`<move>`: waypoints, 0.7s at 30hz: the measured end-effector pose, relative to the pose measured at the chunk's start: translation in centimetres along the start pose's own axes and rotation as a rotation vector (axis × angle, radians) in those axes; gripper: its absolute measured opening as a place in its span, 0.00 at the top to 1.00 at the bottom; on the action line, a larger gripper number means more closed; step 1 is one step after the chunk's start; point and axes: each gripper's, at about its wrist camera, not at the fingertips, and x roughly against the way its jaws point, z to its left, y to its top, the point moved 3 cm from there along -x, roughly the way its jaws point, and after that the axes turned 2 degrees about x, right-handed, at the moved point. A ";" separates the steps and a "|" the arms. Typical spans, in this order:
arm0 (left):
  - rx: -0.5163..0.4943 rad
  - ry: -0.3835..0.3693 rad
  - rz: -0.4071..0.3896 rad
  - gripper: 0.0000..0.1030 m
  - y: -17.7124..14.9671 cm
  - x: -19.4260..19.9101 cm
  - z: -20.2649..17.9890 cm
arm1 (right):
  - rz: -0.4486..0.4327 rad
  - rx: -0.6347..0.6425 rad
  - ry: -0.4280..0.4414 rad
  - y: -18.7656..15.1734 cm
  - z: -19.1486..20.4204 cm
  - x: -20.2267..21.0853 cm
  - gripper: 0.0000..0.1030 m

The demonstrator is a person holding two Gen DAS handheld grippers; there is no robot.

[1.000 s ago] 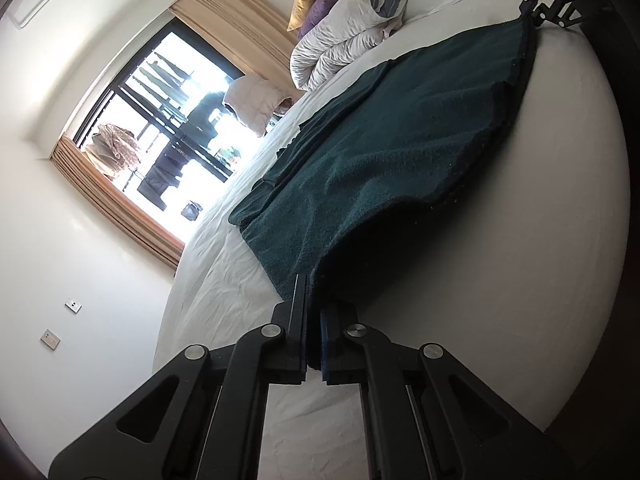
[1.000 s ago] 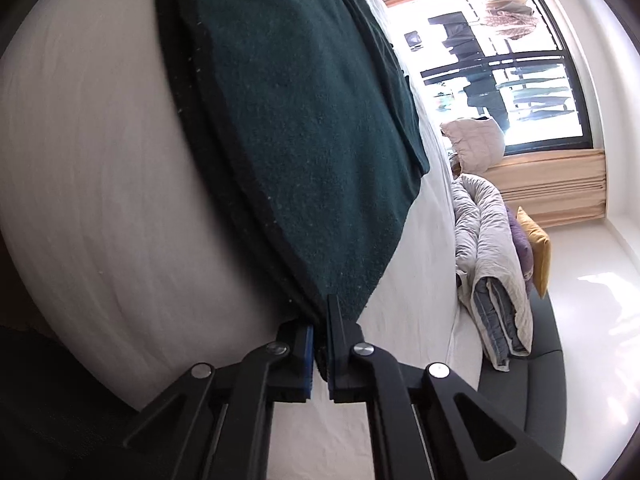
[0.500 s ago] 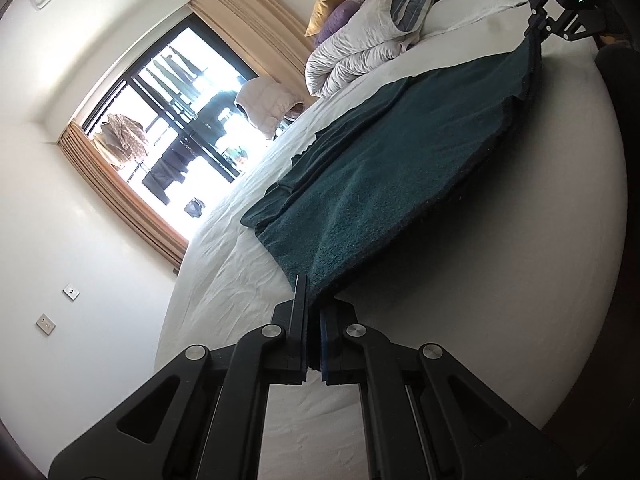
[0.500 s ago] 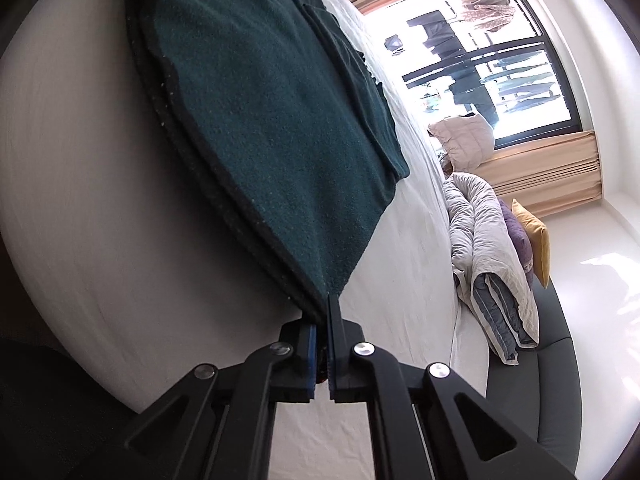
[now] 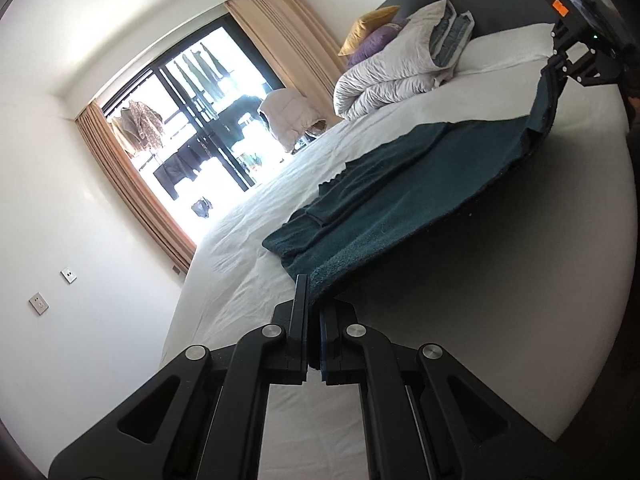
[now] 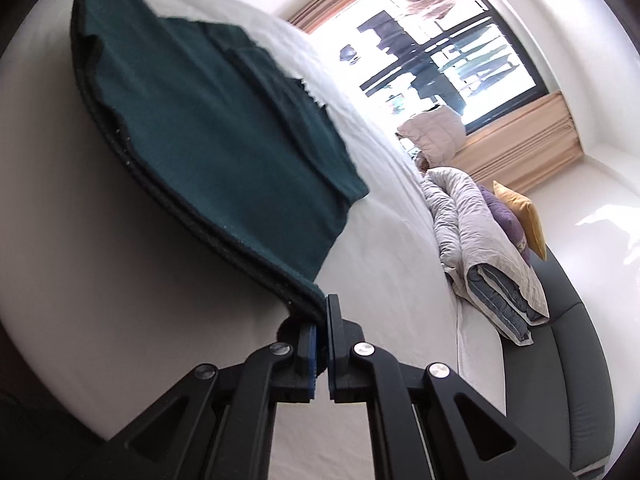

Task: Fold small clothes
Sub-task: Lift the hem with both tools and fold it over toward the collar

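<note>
White bed (image 5: 500, 300) carries a soft, limp green garment (image 5: 400, 200); left tool (image 5: 314, 320) and right tool (image 6: 323, 332) pinch its near corners.

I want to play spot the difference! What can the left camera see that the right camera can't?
Only the left view: two wall sockets and the right hand-held gripper, far across the bed and shut on the green garment.

Only the right view: the right hand-held gripper's corner of that garment up close, pinched beside its blue pads.

Both: the green garment, the white bed, the rolled quilt, the yellow cushion, the window. The left hand-held gripper shuts on the garment's other corner.
</note>
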 end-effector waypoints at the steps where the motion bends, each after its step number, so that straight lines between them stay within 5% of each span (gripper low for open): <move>1: 0.005 0.009 -0.006 0.98 0.5 -0.1 0.6 | -0.006 -0.020 -0.006 0.4 -0.6 -0.2 0.97; 12: 0.146 0.045 -0.003 0.98 6.4 -7.0 10.0 | -0.066 -0.172 -0.069 7.0 -7.7 -3.9 0.97; 21: 0.187 0.018 0.063 0.98 10.1 -15.5 15.5 | -0.053 -0.155 -0.071 12.0 -10.0 -8.9 0.97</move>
